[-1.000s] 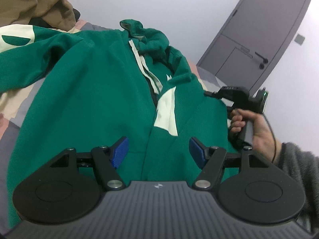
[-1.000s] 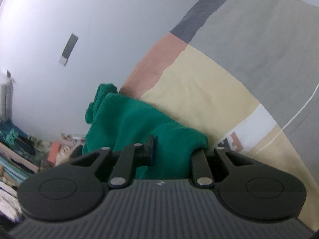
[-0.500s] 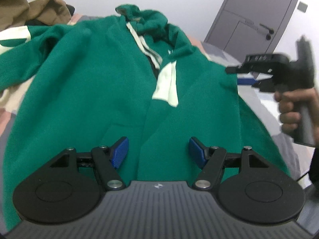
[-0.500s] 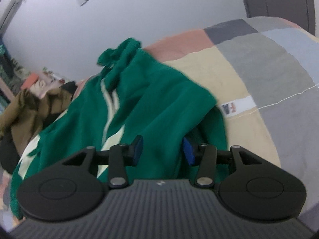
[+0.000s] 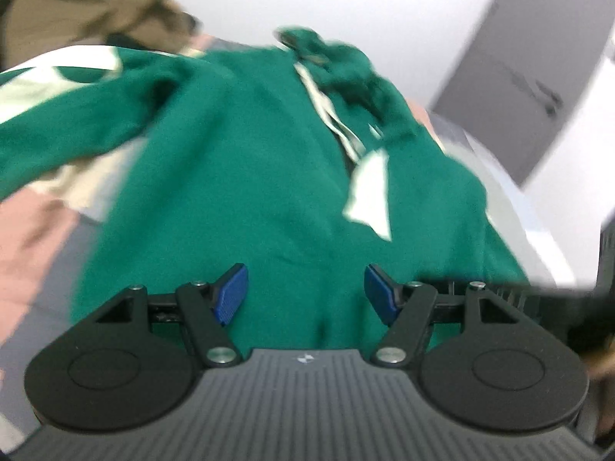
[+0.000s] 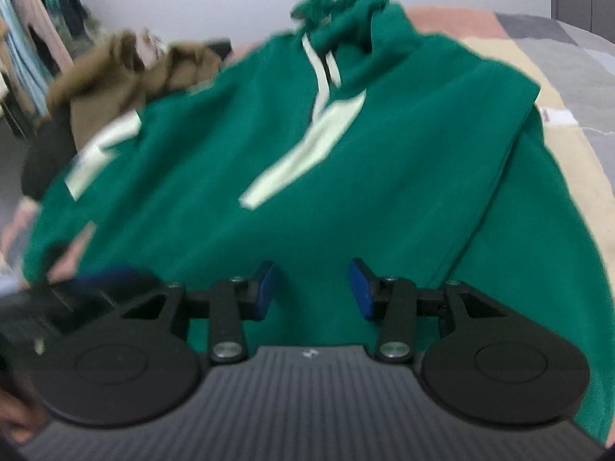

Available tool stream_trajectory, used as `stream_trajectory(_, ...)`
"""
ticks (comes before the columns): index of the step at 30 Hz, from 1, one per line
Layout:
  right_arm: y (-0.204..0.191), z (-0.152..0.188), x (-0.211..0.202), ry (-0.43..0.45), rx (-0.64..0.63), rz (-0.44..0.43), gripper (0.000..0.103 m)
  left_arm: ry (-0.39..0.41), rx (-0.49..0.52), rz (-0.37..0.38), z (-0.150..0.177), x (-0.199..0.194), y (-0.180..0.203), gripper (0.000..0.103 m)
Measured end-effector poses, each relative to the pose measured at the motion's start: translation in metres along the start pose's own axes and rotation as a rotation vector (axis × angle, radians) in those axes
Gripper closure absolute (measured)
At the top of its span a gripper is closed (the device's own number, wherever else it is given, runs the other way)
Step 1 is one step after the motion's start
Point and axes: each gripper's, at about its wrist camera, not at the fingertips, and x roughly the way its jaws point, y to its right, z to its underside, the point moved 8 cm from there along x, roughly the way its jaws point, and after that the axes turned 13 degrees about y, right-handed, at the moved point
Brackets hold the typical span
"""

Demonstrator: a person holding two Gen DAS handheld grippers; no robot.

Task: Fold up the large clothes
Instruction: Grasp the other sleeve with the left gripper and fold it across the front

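A green hoodie (image 5: 250, 176) with pale drawstrings and pale patches lies face up on the bed, hood at the far end. In the right wrist view the hoodie (image 6: 346, 192) has its right sleeve folded in over the body, while the left sleeve lies spread to the left. My left gripper (image 5: 305, 288) hovers open over the lower front of the hoodie, nothing between its blue pads. My right gripper (image 6: 311, 288) is also open over the hem area, pads clear of the cloth. The left gripper's body shows as a dark blur at the lower left of the right wrist view.
A brown garment (image 6: 127, 65) is heaped beyond the hoodie's left sleeve. The patchwork bed cover (image 6: 576, 88) shows to the right of the hoodie. A grey door (image 5: 519, 96) stands behind the bed. Hanging clothes (image 6: 30, 38) are at the far left.
My right gripper has let go of the green sleeve it was shut on, opened, and swung back to face the hoodie from the hem side. The left gripper stayed open and shifted a little.
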Motion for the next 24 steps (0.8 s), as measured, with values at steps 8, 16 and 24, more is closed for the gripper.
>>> stream_trajectory(8, -0.005, 0.006, 0.000, 0.005, -0.050, 0.021, 0.057, 0.142, -0.185, -0.246, -0.033, -0.024, -0.078, 0.031)
stream_trajectory(16, -0.009, 0.009, 0.000, 0.015, -0.068, 0.040, 0.057, 0.229, -0.487, -0.449, -0.038, -0.048, -0.163, 0.028)
stream_trajectory(24, -0.011, 0.008, 0.001, 0.016, -0.075, 0.049, 0.056, 0.345, -0.913, -0.424, -0.017, -0.071, -0.224, 0.028)
